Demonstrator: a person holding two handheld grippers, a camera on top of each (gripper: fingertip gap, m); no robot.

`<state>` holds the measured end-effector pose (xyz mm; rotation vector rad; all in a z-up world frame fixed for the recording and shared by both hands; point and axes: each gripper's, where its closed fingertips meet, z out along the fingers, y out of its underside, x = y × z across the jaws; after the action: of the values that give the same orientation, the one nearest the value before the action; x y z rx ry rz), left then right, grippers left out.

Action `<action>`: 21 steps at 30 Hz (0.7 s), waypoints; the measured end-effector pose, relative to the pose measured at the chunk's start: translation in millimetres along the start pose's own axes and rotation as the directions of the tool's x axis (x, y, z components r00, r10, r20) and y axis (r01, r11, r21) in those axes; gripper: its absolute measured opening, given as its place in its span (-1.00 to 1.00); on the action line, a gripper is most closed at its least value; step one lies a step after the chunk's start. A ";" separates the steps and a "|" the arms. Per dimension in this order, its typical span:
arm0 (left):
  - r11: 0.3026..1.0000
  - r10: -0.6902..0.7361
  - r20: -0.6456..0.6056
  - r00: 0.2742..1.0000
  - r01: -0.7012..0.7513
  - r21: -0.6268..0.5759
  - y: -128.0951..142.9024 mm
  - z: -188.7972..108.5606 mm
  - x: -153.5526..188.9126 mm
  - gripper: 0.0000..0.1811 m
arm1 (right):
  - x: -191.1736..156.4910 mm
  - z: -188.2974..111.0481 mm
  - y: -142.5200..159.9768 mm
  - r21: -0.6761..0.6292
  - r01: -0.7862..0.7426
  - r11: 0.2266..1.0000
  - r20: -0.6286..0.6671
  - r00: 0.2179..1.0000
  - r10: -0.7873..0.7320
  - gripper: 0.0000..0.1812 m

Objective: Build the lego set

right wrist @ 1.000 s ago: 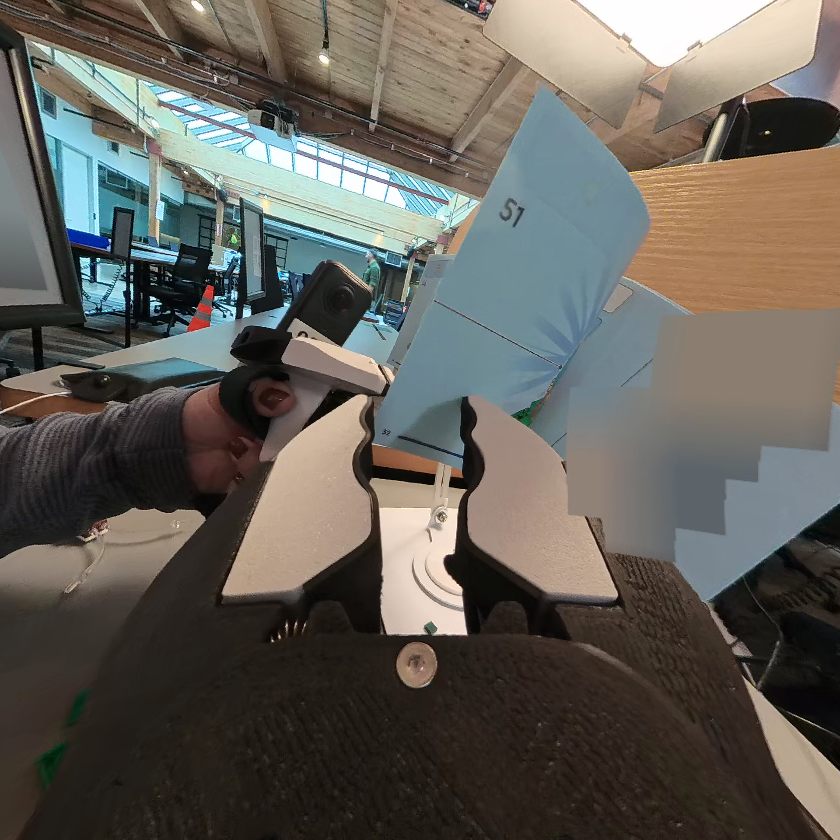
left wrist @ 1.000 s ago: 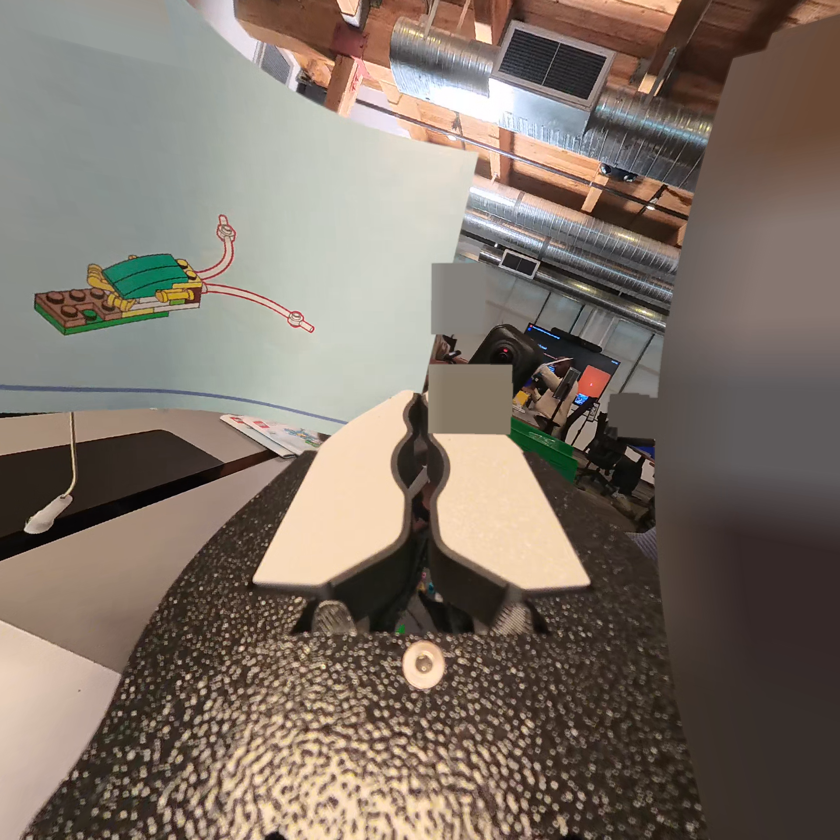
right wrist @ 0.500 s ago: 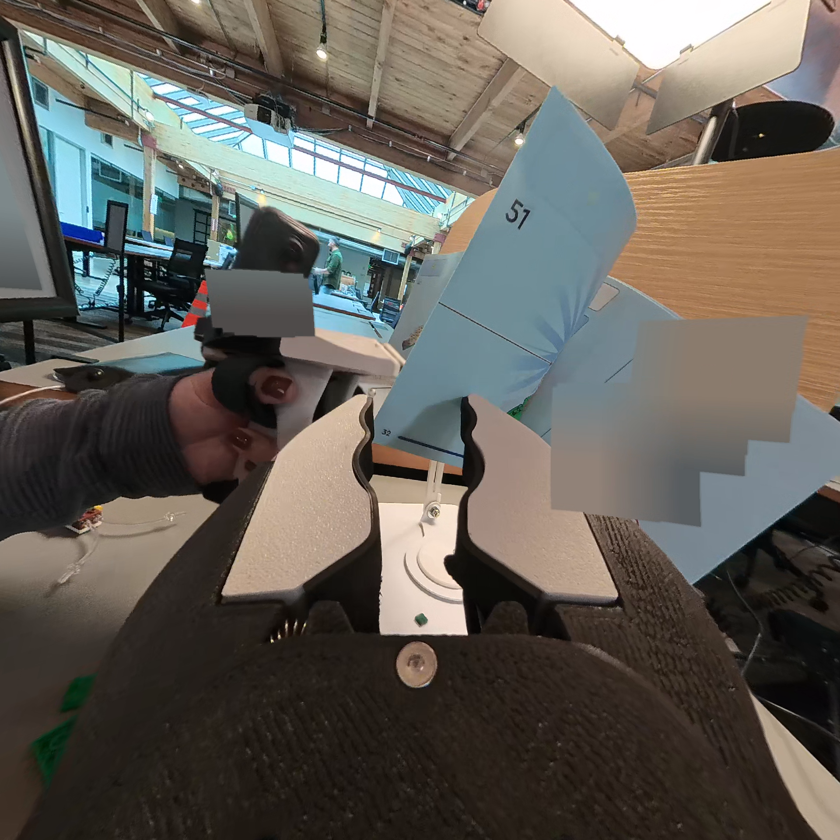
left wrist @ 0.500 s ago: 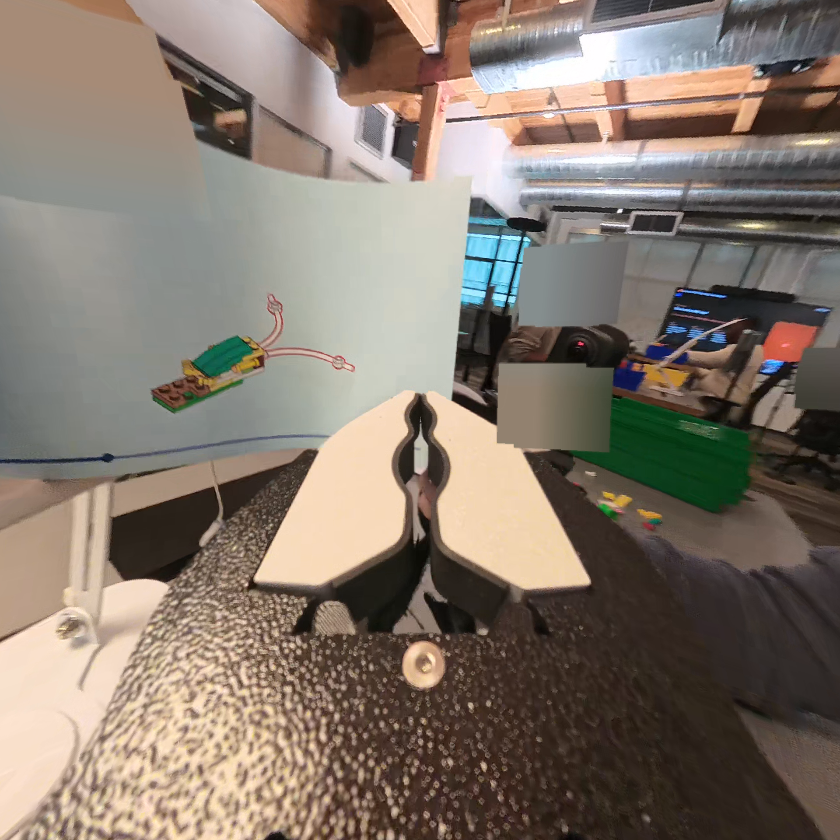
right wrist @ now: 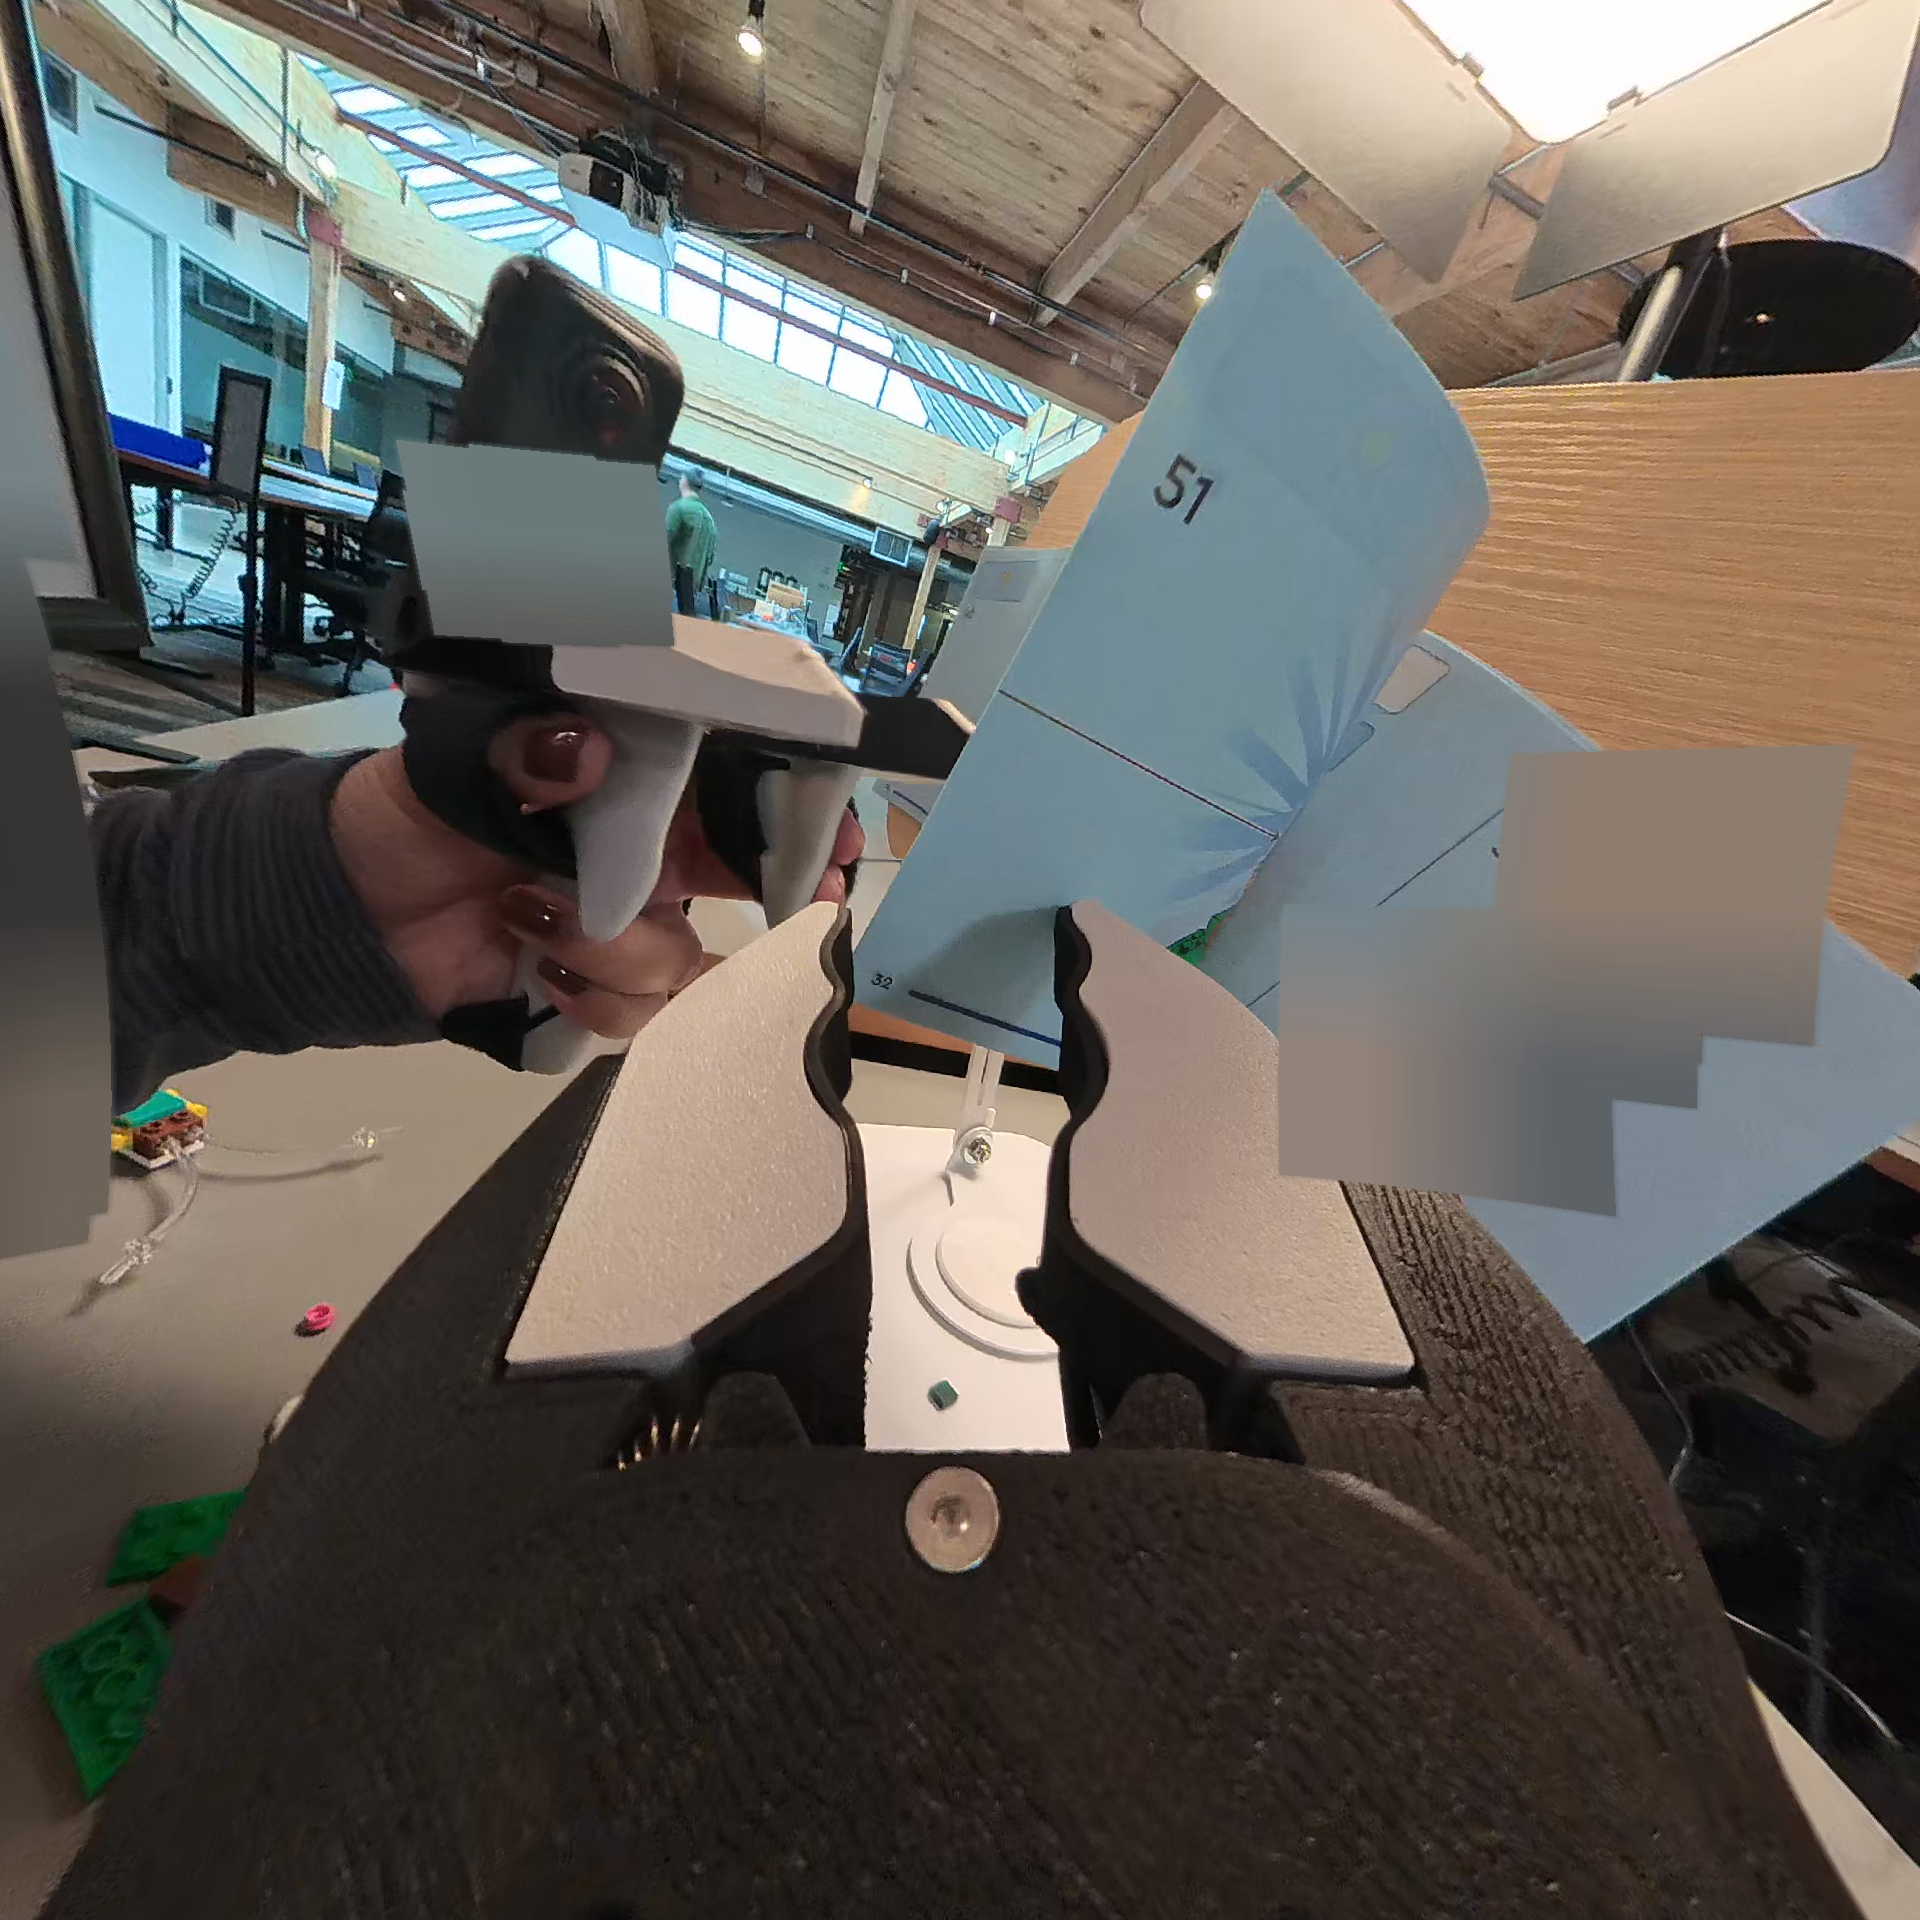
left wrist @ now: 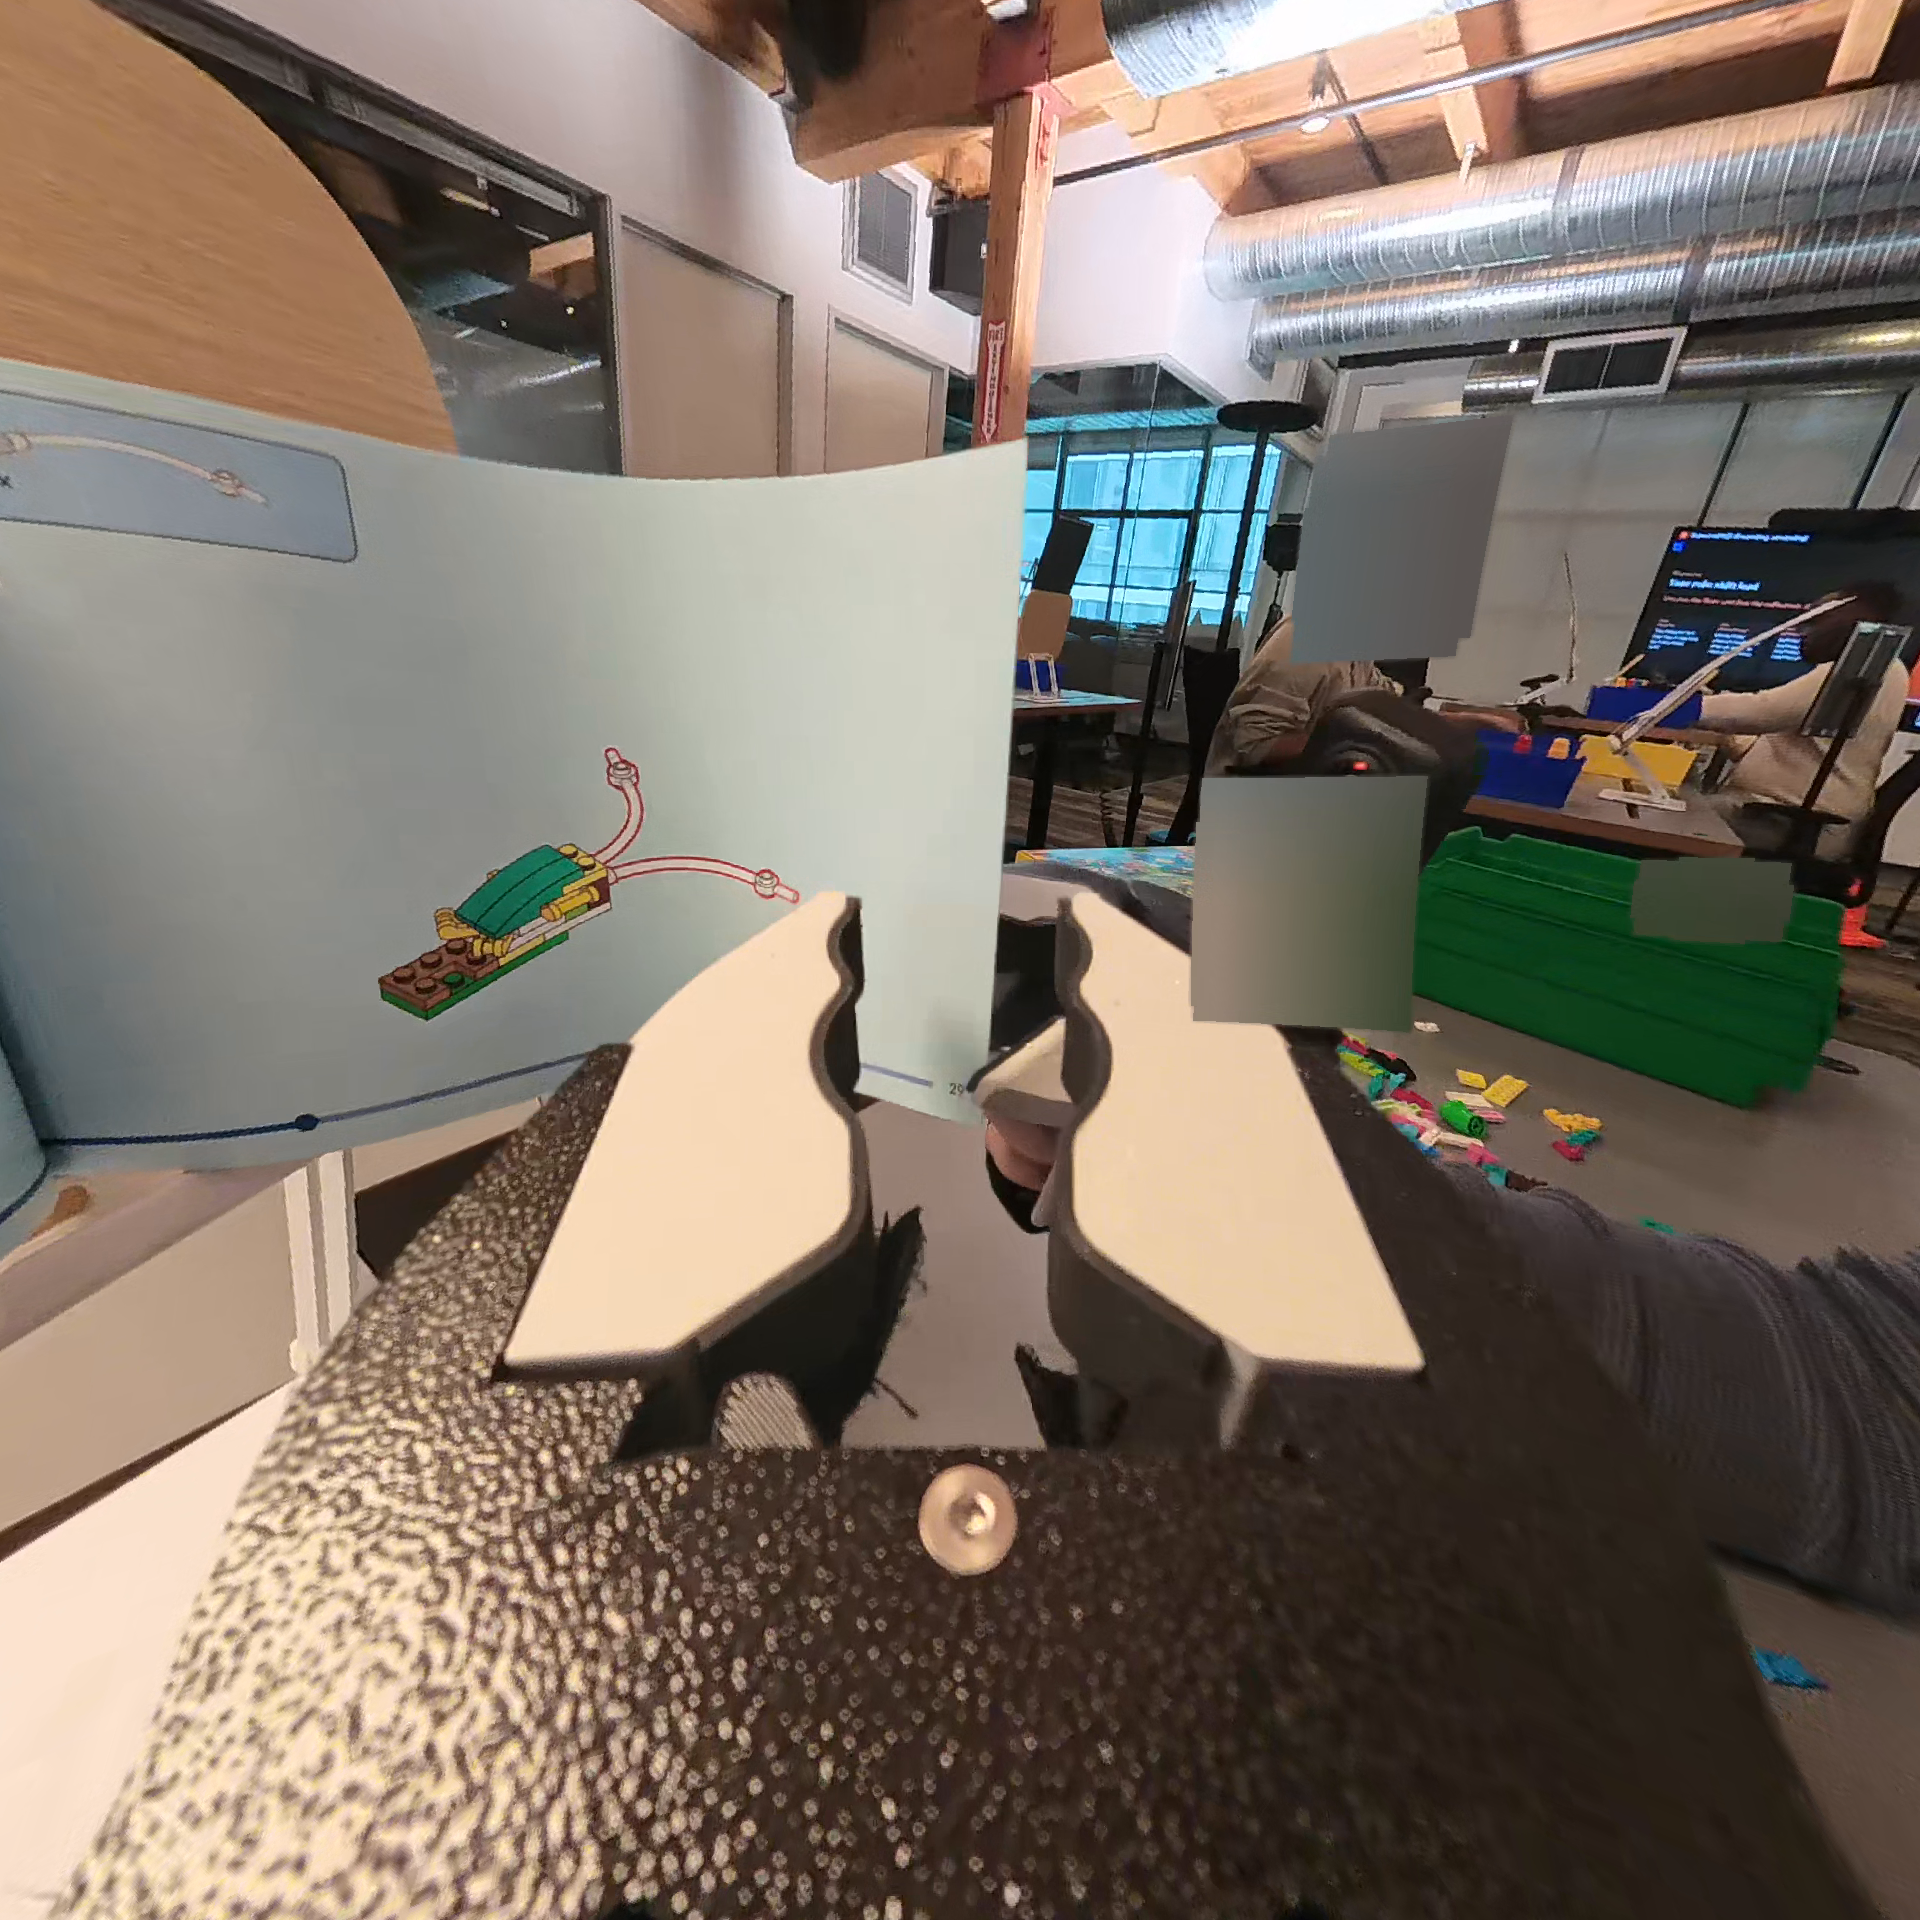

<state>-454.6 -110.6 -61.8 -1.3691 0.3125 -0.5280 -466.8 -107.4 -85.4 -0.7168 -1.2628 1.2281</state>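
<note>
Instruction booklet on white stand fronts both grippers; left gripper, clenched earlier, now gapes; right gripper empty, parted.

Printed numbers sit on the pale blue booklet: one at a page's lower corner in the left view, two on pages in the right. A red sign runs down a wooden post. A far screen shows small lines of writing.

Black textured tool bodies, white fingers, grey ribbed sleeve.

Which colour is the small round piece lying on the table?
Pink; the right wrist view shows it best.
</note>
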 end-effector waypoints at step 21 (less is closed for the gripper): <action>0.999 0.041 -0.042 0.998 -0.042 -0.021 10.6 0.9 3.0 -0.91 | -1.3 0.7 0.4 -0.001 -0.005 1.000 0.009 1.000 0.005 -0.61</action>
<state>-449.7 -110.3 -71.7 -1.3712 0.3809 -0.5204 -467.4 -108.7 -85.9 -0.7165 -1.2694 1.2365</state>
